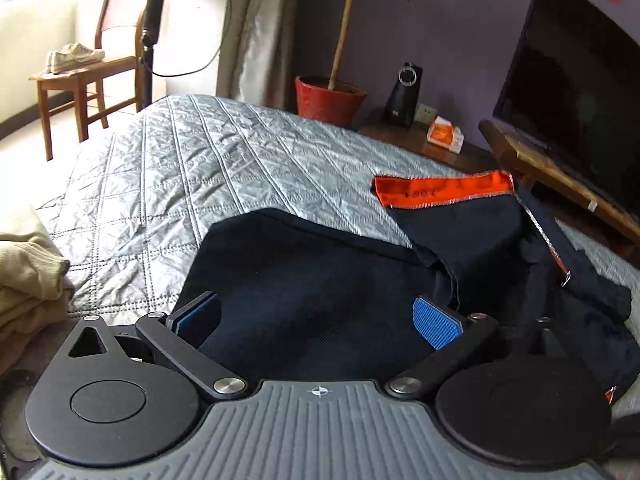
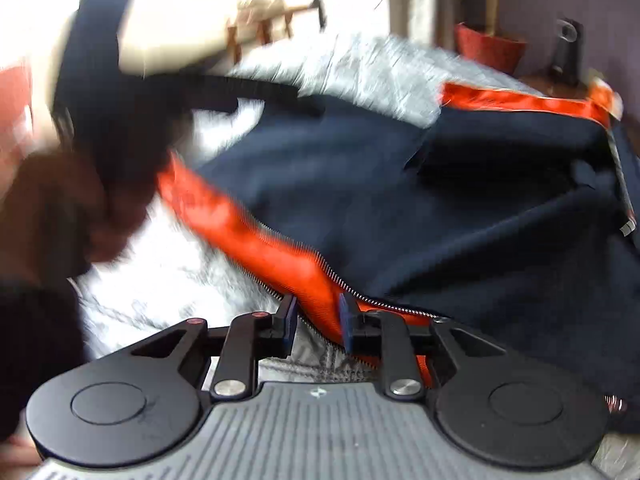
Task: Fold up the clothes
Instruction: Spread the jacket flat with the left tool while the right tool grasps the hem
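Navy jacket [image 1: 320,280] with orange zipper facing [image 2: 248,236] lay rumpled on the grey quilted bed [image 1: 180,168], left gripper [image 1: 320,316] spread wide over the dark cloth, right gripper [image 2: 316,316] pinched on the orange zipper facing, view blurred

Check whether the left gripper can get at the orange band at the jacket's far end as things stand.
Probably yes. The left gripper is open over the dark jacket, and nothing lies between it and the orange band but flat fabric and quilt; it would need to reach forward and right.
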